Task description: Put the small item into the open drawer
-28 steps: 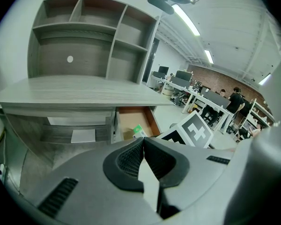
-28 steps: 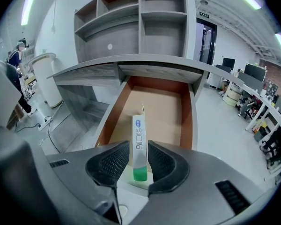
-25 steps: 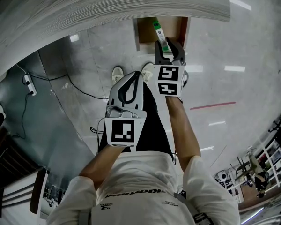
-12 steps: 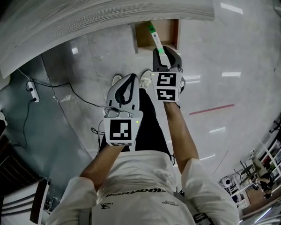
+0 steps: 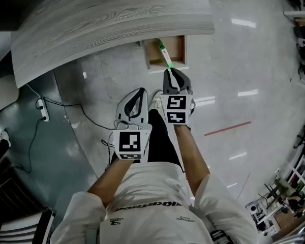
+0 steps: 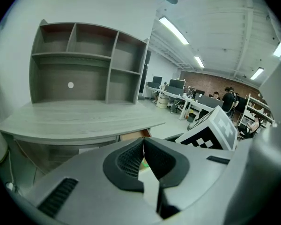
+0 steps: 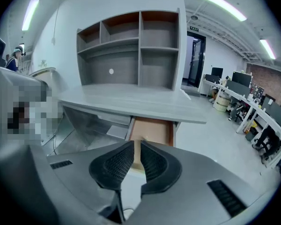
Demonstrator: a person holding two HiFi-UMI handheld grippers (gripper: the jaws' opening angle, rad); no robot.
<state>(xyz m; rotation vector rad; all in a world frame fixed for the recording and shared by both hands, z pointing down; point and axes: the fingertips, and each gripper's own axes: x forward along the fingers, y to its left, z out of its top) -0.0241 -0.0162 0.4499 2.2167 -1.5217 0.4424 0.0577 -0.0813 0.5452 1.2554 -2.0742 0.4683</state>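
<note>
Lying diagonally in the drawer, green tube points at right gripper, jaws just narrowed, slightly apart, empty; left gripper pinched together; only head view shows the tube clearly

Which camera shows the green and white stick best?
The head view: the stick shows along its length at the open drawer. The left gripper view shows only a green speck behind its tongs; the right gripper view shows the drawer, but no clear stick.
</note>
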